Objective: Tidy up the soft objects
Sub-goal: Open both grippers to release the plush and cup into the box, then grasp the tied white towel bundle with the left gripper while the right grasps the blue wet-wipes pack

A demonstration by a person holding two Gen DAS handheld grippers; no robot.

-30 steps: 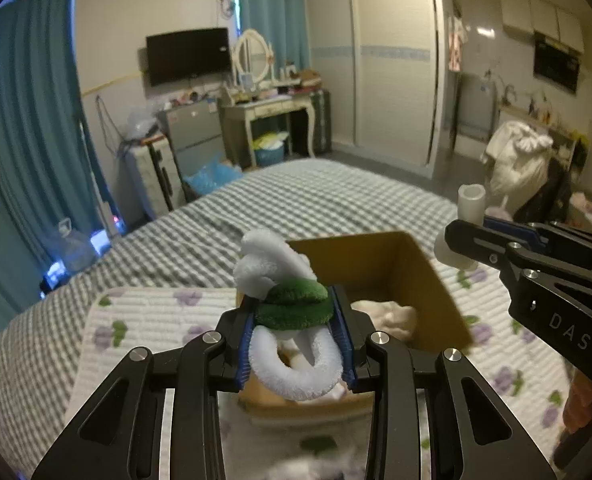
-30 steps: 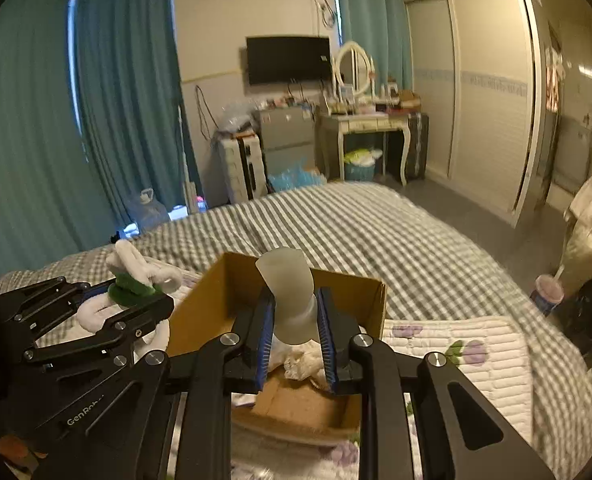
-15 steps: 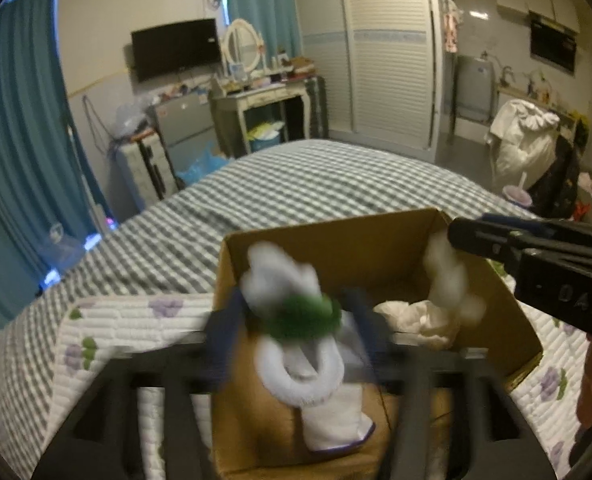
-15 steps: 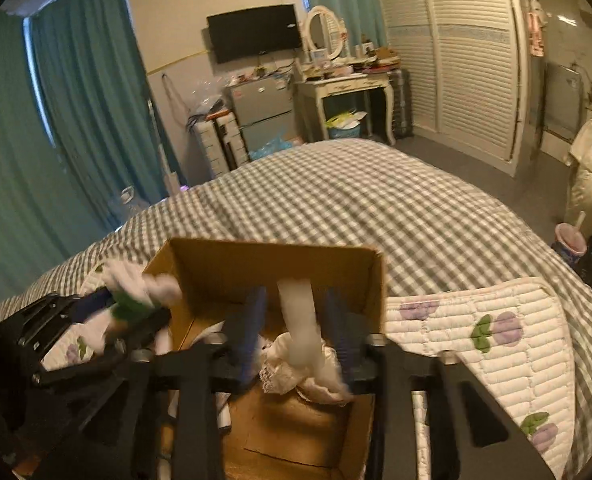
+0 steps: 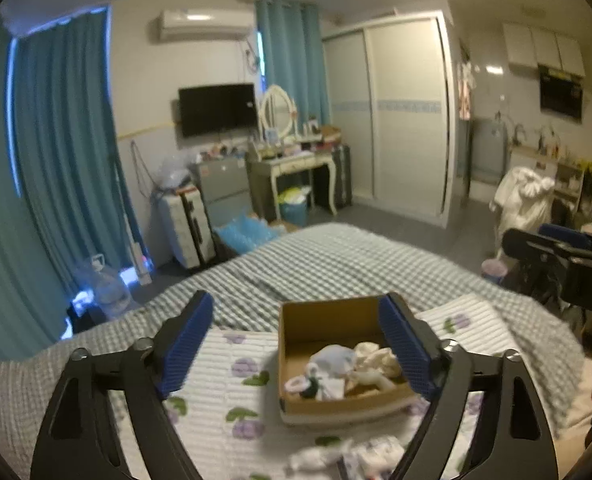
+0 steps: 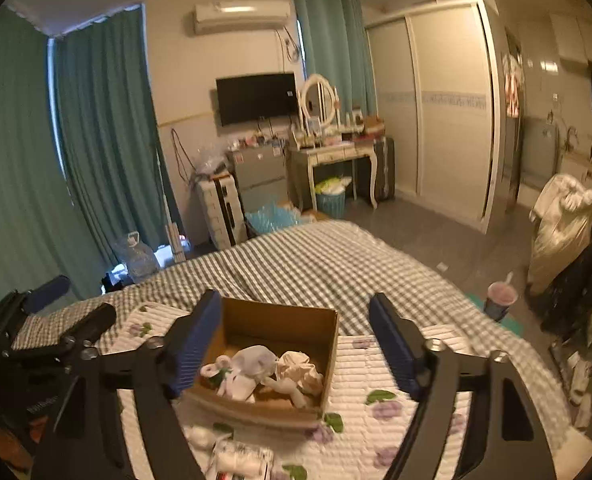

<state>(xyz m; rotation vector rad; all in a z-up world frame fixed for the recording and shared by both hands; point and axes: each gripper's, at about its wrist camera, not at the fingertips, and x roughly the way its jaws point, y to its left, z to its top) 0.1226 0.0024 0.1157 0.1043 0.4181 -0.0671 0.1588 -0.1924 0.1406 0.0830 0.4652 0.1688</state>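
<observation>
Bed (image 5: 336,264) with checked cover carries a flowered quilt (image 6: 376,364), and on it stands the cardboard box (image 5: 328,316) with soft objects (image 6: 263,368) inside. More soft pieces (image 6: 239,458) lie in front of the box. They look light and easy to squash, so pinch a thick fold. Left hand-held gripper (image 5: 300,348) and right hand-held gripper (image 6: 296,340) hover above the box, both wide apart and holding nothing.

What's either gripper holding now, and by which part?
Nothing. Left gripper and right gripper both have jaws open and empty; the soft items lie in the cardboard box.
</observation>
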